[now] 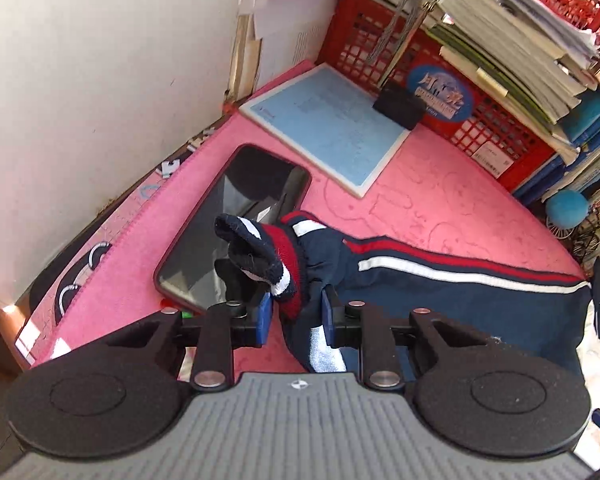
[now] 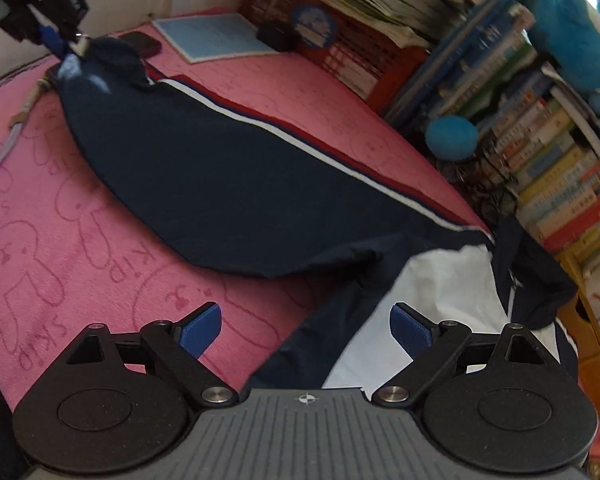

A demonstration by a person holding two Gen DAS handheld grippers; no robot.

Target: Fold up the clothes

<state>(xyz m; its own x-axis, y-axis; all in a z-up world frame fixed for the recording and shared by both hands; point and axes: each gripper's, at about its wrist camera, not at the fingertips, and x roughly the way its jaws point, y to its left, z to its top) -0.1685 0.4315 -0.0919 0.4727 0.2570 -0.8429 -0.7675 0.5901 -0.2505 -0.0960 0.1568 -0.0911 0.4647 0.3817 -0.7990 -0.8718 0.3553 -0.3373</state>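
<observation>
My left gripper [image 1: 296,316] is pinching the ribbed red, white and navy knit cuff [image 1: 278,258] of the navy track jacket with red and white side stripes [image 2: 228,176]; the cuff bunches up above the blue pads. From that pinch the sleeve runs long and flat across the pink terry towel with embossed rabbits [image 2: 60,216] covering the counter, its long axis leading away toward my right gripper [image 2: 306,330]. That one hovers with its jaws spread wide and nothing between them, just above the jacket's body end, where the white lining [image 2: 440,292] shows. So the right gripper is the nearer one to the loose bulk, which lies directly under and ahead of it. The cloth looks soft and limp, smooth on the sleeve, rumpled by the lining. A glossy black phone in a red case [image 1: 228,228] lies just beside the cuff.
</observation>
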